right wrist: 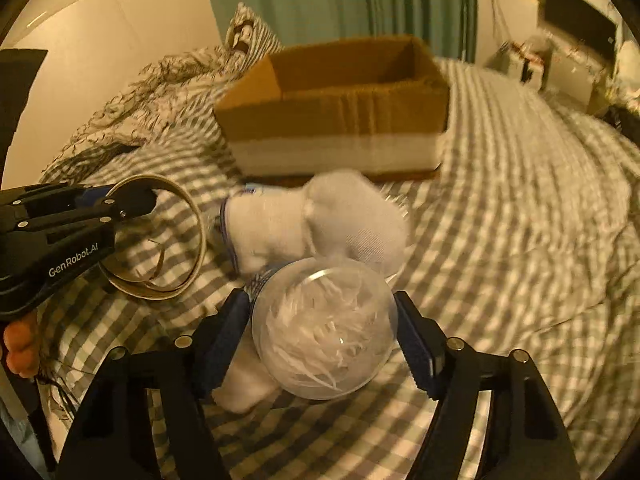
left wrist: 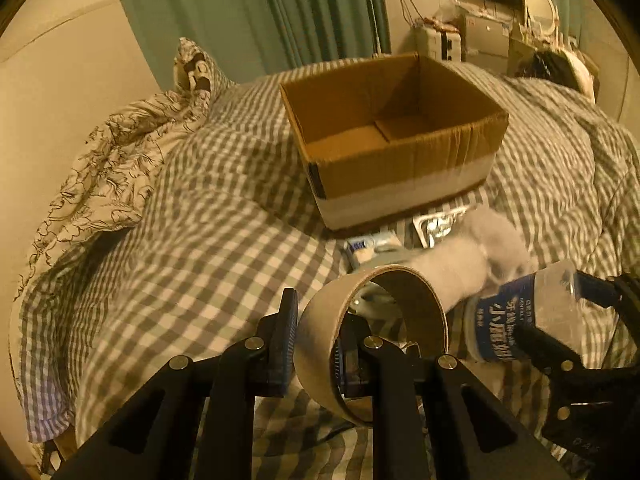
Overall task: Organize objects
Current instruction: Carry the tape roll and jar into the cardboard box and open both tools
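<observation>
- Checked grey-and-white bedding (left wrist: 208, 240) covers the bed that carries everything, with green curtains (left wrist: 256, 12) at the back of the room; the cardboard box (left wrist: 394, 136) standing open on the bedding is the landmark for all places below.
- Nearest the cameras, on the near side of the box and to its left, the left gripper (left wrist: 318, 344) pinches the wall of a cardboard tape ring (left wrist: 372, 336): one finger sits inside the ring, the other outside, at a narrow gap. The ring is tilted, and in the right wrist view (right wrist: 160, 236) its lower edge sits on or just above the bedding; which, I cannot tell.
- Also on the near side of the box, to its right, the right gripper (right wrist: 320, 336) holds a clear plastic jar (right wrist: 324, 332) with a blue label, fingers spread wide around its round body. White pieces fill the jar, too blurred to name.
- Just beyond the jar, between it and the box, lies a white sock (right wrist: 320, 224), blurred, touching the jar's far side.
- Closer to the box's near wall, a small blue-and-white packet (left wrist: 370, 246) and a shiny foil pack (left wrist: 438, 224) lie on the bedding, just beside the box.
- Left of the box, a floral-print quilt (left wrist: 116, 168) is bunched against the pale wall.
- Beyond the box, to the right, cluttered furniture (left wrist: 480, 36) stands well apart from it.
</observation>
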Motion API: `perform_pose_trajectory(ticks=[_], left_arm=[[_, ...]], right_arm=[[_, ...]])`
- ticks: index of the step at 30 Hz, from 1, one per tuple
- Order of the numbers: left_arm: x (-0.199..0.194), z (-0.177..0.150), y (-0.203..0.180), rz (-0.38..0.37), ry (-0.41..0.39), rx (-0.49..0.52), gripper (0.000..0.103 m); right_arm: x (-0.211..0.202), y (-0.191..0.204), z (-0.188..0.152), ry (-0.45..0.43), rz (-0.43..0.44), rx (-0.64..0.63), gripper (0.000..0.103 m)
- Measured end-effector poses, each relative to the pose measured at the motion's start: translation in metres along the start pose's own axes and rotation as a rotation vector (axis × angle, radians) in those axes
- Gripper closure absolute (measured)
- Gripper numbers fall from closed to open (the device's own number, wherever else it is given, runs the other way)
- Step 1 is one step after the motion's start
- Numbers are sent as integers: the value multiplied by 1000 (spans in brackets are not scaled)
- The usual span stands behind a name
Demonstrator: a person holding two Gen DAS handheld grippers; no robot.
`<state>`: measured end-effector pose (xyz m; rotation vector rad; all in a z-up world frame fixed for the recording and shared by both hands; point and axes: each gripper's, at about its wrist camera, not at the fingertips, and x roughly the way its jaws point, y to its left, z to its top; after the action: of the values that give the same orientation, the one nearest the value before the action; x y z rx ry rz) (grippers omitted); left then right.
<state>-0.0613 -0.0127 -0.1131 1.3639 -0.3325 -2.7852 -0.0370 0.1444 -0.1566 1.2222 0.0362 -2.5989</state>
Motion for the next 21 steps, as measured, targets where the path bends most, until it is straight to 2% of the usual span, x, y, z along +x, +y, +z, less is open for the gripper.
perform_pose_trajectory(ticks=[7,12,16,21], left_arm=[[-30,12,7,-6,-80,-28,87],[-58,28,12,-37,-149,-64,87],[-74,47,17,-65,-197,-76,87],[-77,88,27,-77,-243,-82,87]], right_arm=[[-46,3,13,-105,-108,-51,35],[-74,3,30,-181,-165,-92,35],[-95,-1,60,-241,-181,-113,36],[-113,-1,109,-318,-212,-157,36]])
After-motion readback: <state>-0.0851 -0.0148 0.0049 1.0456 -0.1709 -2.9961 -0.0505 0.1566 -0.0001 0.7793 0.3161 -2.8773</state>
